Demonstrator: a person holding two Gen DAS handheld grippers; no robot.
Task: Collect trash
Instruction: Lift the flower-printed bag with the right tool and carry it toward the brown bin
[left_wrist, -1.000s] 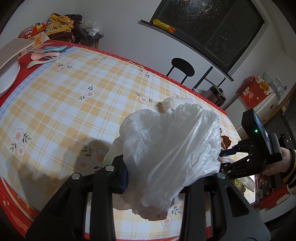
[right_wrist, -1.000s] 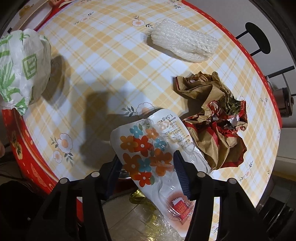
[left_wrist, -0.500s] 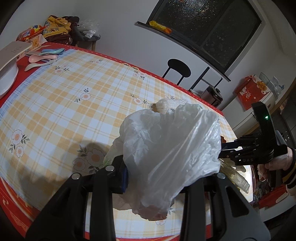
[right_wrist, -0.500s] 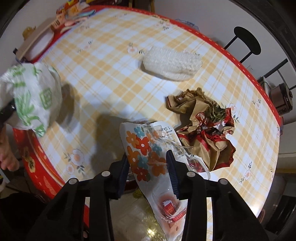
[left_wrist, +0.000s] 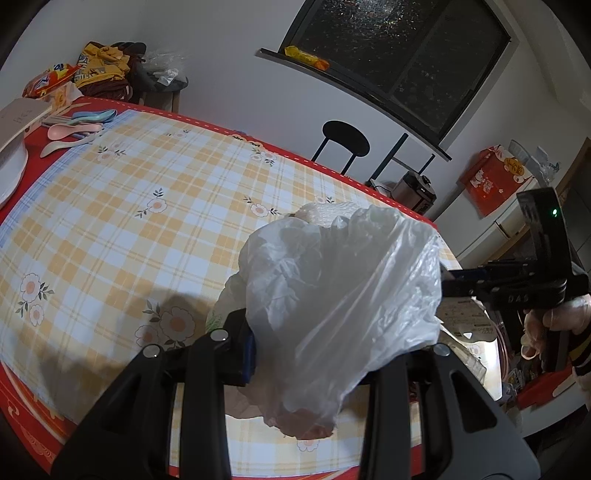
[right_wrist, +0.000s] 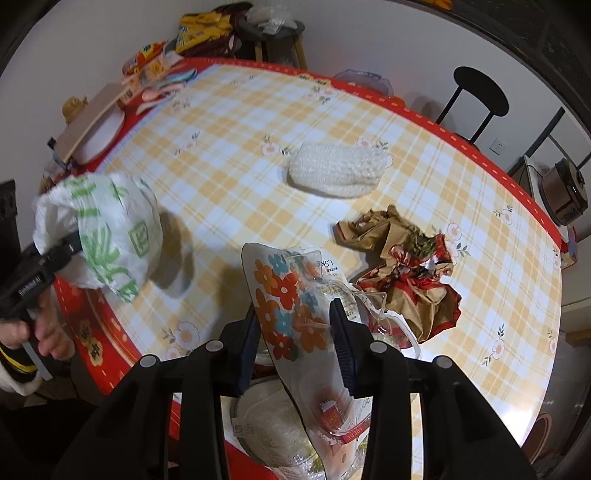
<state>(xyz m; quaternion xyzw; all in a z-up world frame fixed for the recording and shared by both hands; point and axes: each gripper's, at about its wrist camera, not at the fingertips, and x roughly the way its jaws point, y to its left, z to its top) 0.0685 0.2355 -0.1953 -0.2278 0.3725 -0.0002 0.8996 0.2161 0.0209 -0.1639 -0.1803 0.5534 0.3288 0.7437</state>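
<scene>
The left gripper is clamped on a crumpled white plastic bag, held up off the checked tablecloth near its red front edge. The right gripper pinches a flowered clear plastic package, which hangs past that same edge of the cloth. Just beyond the package, a crumpled brown-and-red paper wrapper lies on the cloth. Farther in sits a white foam net sleeve. At the cloth's far corner lie pastel spoons, with a black stool behind the table.
</scene>
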